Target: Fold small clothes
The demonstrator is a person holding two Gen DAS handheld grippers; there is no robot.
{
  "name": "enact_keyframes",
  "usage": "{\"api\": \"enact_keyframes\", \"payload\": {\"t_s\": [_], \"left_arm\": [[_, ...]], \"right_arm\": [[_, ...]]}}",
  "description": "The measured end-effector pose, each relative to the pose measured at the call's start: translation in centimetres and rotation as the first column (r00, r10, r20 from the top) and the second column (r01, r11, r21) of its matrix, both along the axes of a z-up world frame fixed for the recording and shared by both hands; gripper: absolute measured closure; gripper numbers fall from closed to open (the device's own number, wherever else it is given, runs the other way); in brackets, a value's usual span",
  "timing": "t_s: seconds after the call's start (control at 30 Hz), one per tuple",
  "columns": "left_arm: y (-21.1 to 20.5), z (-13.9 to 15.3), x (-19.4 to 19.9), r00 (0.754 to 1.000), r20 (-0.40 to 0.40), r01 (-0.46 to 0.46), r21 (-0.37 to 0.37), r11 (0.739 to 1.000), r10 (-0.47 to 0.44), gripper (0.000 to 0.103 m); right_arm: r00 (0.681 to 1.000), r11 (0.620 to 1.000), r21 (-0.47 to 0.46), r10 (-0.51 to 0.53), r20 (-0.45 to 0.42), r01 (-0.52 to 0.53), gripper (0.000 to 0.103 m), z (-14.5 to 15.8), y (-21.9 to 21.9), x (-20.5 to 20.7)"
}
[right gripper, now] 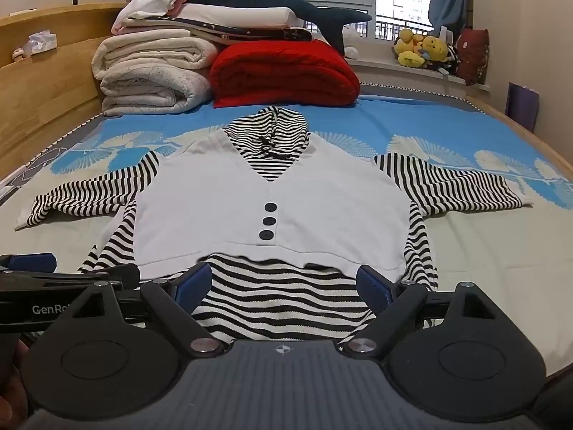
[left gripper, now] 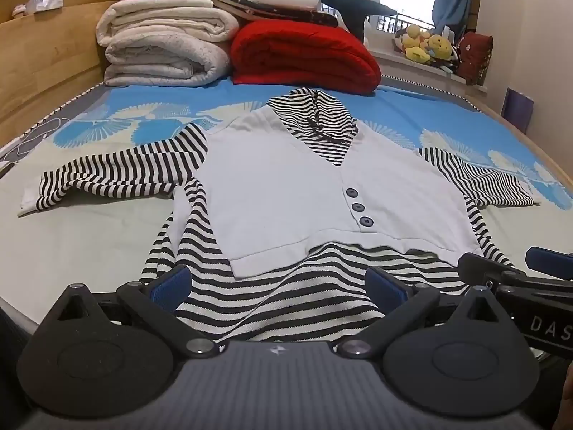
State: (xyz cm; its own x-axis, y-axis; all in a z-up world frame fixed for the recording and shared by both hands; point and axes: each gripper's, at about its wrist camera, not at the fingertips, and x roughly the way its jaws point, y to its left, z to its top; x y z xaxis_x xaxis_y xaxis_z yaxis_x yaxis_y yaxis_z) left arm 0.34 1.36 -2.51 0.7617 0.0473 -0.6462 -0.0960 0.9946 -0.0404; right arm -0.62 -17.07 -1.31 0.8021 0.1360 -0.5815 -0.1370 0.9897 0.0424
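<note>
The hooded top [right gripper: 272, 211] lies flat and face up at frame centre on the bed sheet [right gripper: 483, 251], sleeves spread left and right, striped hem nearest the cameras. It is judged light, soft knit: limp, prone to bunching, not fragile. Recommended hold points: a sleeve cuff or a hem corner, pinching both layers. The left gripper [left gripper: 279, 286] and right gripper [right gripper: 283, 283] hover over the hem, jaws wide, holding nothing. Folded blankets [right gripper: 157, 71] are stacked in the upper left.
</note>
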Motion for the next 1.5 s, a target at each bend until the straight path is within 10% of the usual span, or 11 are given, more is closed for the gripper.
{"api": "enact_keyframes", "payload": {"t_s": [1.33, 1.5], "left_arm": [[0.7, -0.7, 0.6, 0.998, -0.060, -0.011, -0.015, 1.000, 0.010, 0.000], [3.8, -1.7, 2.9, 0.985, -0.109, -0.137, -0.020, 0.990, 0.134, 0.000]], "right_arm": [[0.997, 1.000, -0.011, -0.014, -0.070, 0.013, 0.017, -0.9, -0.1, 0.5], [0.991, 0.993, -0.059, -0.109, -0.075, 0.105, 0.019, -1.1, -1.6, 1.6]]}}
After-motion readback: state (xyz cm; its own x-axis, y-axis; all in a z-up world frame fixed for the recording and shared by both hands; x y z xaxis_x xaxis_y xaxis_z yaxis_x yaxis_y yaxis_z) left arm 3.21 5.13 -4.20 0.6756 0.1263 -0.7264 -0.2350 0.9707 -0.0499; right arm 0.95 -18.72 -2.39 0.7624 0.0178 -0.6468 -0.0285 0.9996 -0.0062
